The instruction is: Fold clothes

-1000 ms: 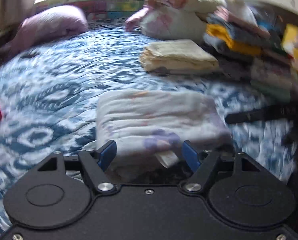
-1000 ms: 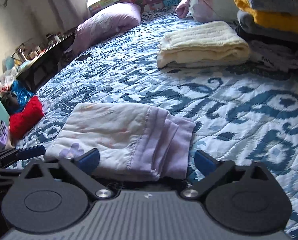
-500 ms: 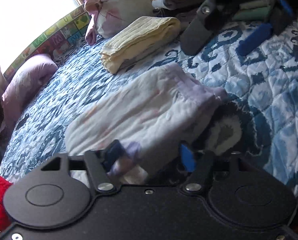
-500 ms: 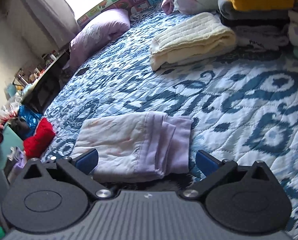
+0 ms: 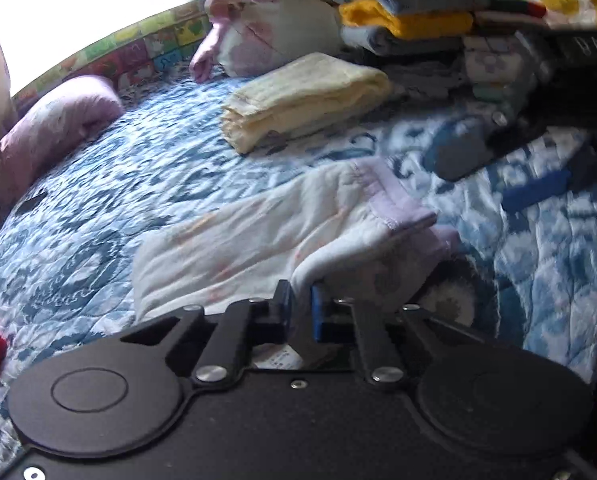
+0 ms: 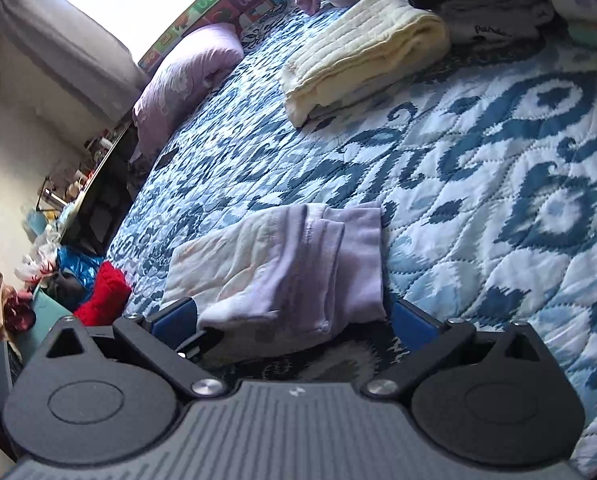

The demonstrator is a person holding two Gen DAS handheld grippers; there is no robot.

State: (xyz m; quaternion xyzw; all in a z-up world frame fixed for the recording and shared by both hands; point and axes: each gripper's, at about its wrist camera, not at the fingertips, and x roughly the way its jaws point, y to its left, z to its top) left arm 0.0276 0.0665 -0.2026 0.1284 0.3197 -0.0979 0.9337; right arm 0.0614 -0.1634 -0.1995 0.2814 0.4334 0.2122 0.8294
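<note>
A folded pale lilac and white garment (image 5: 282,232) lies on the blue patterned bedspread (image 5: 98,208). My left gripper (image 5: 300,308) is shut on the garment's near edge, and the cloth bunches up between the blue pads. In the right wrist view the same garment (image 6: 282,264) lies between the spread fingers of my right gripper (image 6: 294,320), which is open at its near edge. The right gripper's black body and a blue fingertip (image 5: 538,190) show at the right of the left wrist view.
A folded cream towel (image 5: 302,96) lies further up the bed. Stacks of folded clothes (image 5: 418,28) stand at the back right. A lilac pillow (image 5: 54,120) lies at the back left. A red item (image 6: 104,294) sits at the bed's left edge.
My left gripper has closed from open onto the garment's near edge. The right gripper has stayed open and come closer to the garment, tilting.
</note>
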